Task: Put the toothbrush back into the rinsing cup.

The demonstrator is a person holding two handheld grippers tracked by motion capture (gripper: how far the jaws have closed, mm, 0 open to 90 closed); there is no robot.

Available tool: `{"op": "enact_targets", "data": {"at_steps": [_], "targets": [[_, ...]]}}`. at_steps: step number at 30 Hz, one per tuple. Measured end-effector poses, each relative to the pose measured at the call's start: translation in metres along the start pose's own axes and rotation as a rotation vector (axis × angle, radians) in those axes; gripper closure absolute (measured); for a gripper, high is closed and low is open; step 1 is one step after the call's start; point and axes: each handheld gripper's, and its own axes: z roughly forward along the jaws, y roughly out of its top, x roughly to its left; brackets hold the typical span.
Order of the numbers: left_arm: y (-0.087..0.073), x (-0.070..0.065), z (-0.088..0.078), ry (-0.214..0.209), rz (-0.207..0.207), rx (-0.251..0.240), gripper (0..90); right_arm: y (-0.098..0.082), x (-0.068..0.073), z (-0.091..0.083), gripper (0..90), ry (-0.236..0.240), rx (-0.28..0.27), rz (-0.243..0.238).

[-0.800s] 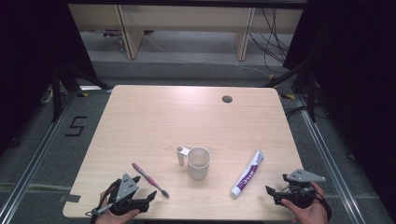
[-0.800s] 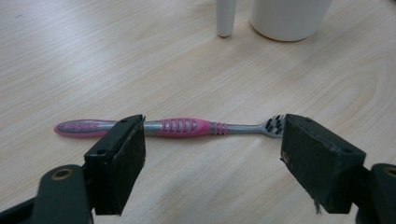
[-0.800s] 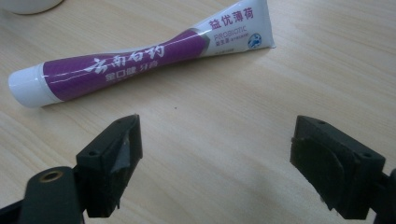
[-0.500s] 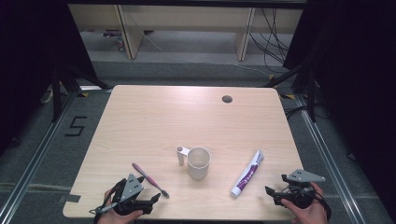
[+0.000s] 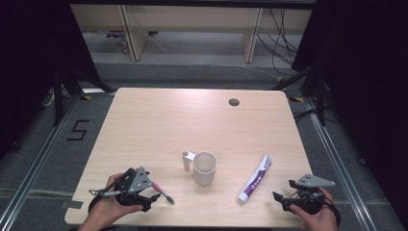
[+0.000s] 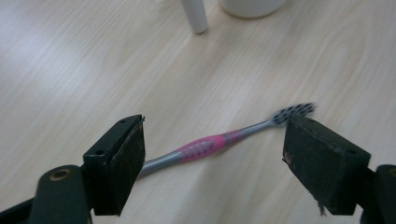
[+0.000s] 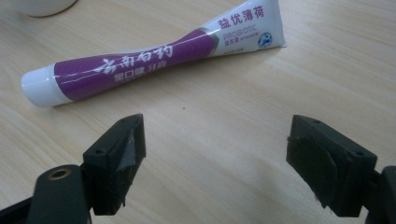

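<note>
We're right at the start here: nothing is lifted yet. Our left tongs point(image 5: 153, 196) sit low in the lower left of the high view, jaws spread wide, straddling the toothbrush point(image 5: 161, 191) without pressing on it. In the left gripper view the toothbrush point(image 6: 219, 142) lies flat on the surface point(image 5: 159, 125), passing between the two pads with clear air on both sides. So we judge the approach is made, and the closing, the lift and whatever follows are all left to do.

Now the brush itself: in the high view its long axis runs on a diagonal, handle toward the upper left under the tongs, bristle head toward the lower right. In the left gripper view the grey handle end is at the lower left, the pink grip in the middle, the head at the right, close by the right-hand pad.

Our right tongs point(image 5: 284, 200) wait in the lower right, also wide open and empty, just short of the toothpaste point(image 5: 255, 178). The mug point(image 5: 204, 168) stands upright between the two, empty as far as we can see.
</note>
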Motion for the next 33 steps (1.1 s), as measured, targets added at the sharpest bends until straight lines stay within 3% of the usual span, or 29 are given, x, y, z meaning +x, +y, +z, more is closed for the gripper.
{"op": "enact_targets", "data": {"at_steps": [1, 3, 4, 5, 8, 9, 10, 11, 13, 16, 19, 26, 28, 30, 33], "targets": [[0.005, 0.005, 0.001, -0.010, 0.058, 0.032, 22.8, 0.000, 0.000, 0.000, 20.5, 0.003, 0.001, 0.004], [0.006, 0.007, 0.003, -0.022, 0.067, 0.038, 25.5, 0.000, 0.000, 0.000, 20.9, 0.005, -0.006, 0.002], [0.010, 0.013, 0.005, -0.034, 0.127, 0.077, 26.9, 0.000, 0.000, 0.000, 21.2, 0.001, -0.004, -0.004], [0.012, 0.015, 0.006, -0.037, 0.155, 0.089, 30.3, 0.000, 0.000, 0.000, 21.6, -0.004, -0.006, -0.006], [0.015, 0.022, 0.008, -0.088, 0.194, 0.127, 32.5, 0.000, 0.001, 0.000, 22.3, -0.006, -0.011, -0.007], [0.015, 0.022, 0.008, -0.088, 0.194, 0.127, 32.8, 0.000, 0.001, 0.000, 22.3, -0.006, -0.011, -0.007], [0.015, 0.025, 0.012, -0.122, 0.218, 0.161, 34.1, 0.000, 0.001, 0.000, 22.5, -0.010, -0.005, -0.016], [0.014, 0.026, 0.015, -0.124, 0.228, 0.175, 35.5, 0.000, 0.002, 0.000, 22.5, 0.004, 0.001, 0.011], [0.013, 0.029, 0.018, -0.145, 0.245, 0.197, 36.1, 0.000, 0.002, 0.001, 22.8, 0.003, -0.005, 0.011], [0.013, 0.031, 0.021, -0.160, 0.251, 0.194, 40.7, 0.000, 0.001, 0.001, 23.0, 0.014, 0.008, 0.004], [0.014, 0.030, 0.028, -0.180, 0.302, 0.230, 45.5, 0.001, 0.000, 0.000, 23.5, 0.005, -0.005, -0.011], [0.016, 0.031, 0.040, -0.201, 0.360, 0.267, 49.7, 0.000, 0.000, 0.001, 24.0, 0.010, -0.013, -0.004], [0.016, 0.033, 0.042, -0.214, 0.368, 0.281, 51.4, 0.000, 0.001, 0.001, 24.0, 0.013, -0.008, 0.001], [0.017, 0.036, 0.042, -0.217, 0.368, 0.285, 51.9, 0.001, 0.001, 0.000, 24.0, 0.000, -0.010, -0.024], [0.017, 0.041, 0.045, -0.242, 0.367, 0.299, 53.7, 0.001, 0.002, 0.001, 24.0, 0.018, -0.004, -0.009]]}}
